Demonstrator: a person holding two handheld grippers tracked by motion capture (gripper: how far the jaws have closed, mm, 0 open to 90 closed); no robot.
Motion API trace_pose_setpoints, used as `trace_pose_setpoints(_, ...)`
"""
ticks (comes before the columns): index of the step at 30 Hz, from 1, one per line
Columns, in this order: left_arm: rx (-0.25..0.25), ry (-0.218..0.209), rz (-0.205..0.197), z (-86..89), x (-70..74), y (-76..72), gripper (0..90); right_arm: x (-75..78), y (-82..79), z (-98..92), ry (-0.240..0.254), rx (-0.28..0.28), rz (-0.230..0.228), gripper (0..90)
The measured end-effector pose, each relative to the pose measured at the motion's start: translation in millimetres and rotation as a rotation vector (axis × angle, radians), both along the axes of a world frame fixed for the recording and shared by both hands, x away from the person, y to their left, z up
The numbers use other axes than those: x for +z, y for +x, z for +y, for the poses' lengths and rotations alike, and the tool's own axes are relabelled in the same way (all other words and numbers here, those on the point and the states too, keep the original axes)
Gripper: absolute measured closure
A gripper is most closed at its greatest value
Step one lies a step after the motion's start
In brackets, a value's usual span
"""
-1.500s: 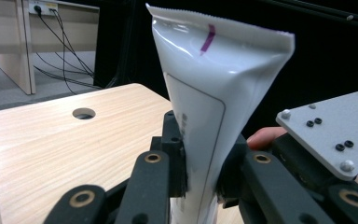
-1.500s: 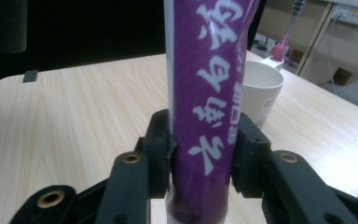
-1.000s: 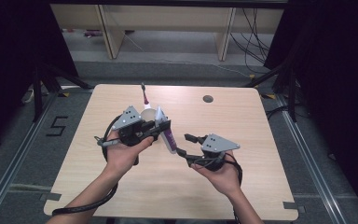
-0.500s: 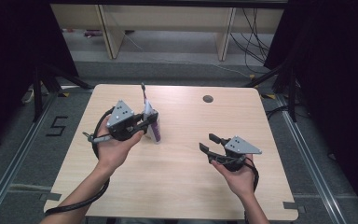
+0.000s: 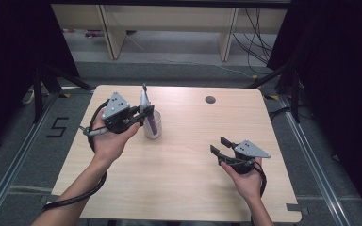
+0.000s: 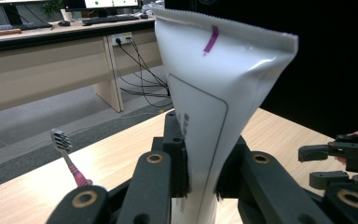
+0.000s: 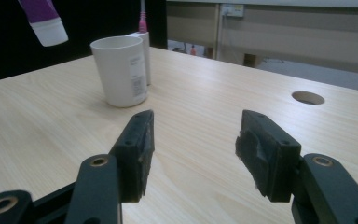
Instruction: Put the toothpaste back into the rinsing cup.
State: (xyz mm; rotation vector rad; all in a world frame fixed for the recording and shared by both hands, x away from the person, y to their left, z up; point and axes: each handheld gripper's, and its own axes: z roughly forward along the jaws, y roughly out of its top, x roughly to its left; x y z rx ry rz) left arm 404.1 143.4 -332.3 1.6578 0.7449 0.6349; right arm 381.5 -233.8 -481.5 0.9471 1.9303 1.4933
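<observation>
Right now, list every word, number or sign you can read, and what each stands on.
"5": black figure on the grey floor left of the table.
Toothpaste tube: dark print beside a framed panel, too blurred to read.
White cup: small grey label print, too small to read.

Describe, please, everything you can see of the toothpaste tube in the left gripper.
The toothpaste tube is soft white plastic with a flat crimped end bearing a purple mark, and a purple lower part ending in a white cap. The left gripper clamps it mid-body, crimp up, cap down, in the air above the white cup; nothing else touches it.
</observation>
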Motion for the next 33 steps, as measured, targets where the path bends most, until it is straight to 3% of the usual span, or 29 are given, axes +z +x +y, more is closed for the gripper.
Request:
trace_pose_setpoints(1,0.004,-0.002,0.000,0.4,0.6,1.2,78.1,-2.0,-2.2,-0.7,0.020,-0.021,0.033,46.2)
trace_pose_setpoints(2,0.008,-0.006,-0.004,1.5,1.5,4.0,78.1,-3.3,-0.5,-1.7,0.020,-0.031,0.002,46.1)
trace_pose_setpoints(5,0.025,-0.001,-0.014,4.2,2.9,8.6,78.1,-3.5,-1.9,-3.0,0.032,-0.027,0.034,46.1)
trace_pose_setpoints(8,0.035,-0.005,-0.017,6.5,5.3,13.2,78.0,-5.0,-1.7,-3.2,0.042,-0.035,0.022,46.1)
trace_pose_setpoints(9,0.038,-0.006,-0.018,7.1,5.9,14.7,78.1,-5.0,-2.3,-3.2,0.041,-0.034,0.035,46.1)
trace_pose_setpoints(12,0.047,-0.004,-0.019,7.6,6.7,19.1,78.0,-6.1,-0.4,-5.1,0.023,-0.049,0.007,46.0)
trace_pose_setpoints(17,0.062,-0.006,-0.015,7.5,5.7,26.8,78.0,-7.1,-2.6,-6.3,0.034,-0.057,0.045,45.9)
trace_pose_setpoints(23,0.079,0.008,-0.019,6.9,6.6,34.4,78.0,-6.9,-0.4,-8.8,0.016,-0.059,0.009,46.0)
trace_pose_setpoints(29,0.087,0.013,-0.012,3.4,3.6,45.1,77.9,-6.8,-2.5,-6.3,0.035,-0.062,0.038,46.0)
trace_pose_setpoints(33,0.093,0.026,-0.009,1.4,-2.0,54.2,77.9,-7.2,-1.9,-7.4,0.015,-0.056,0.031,45.9)
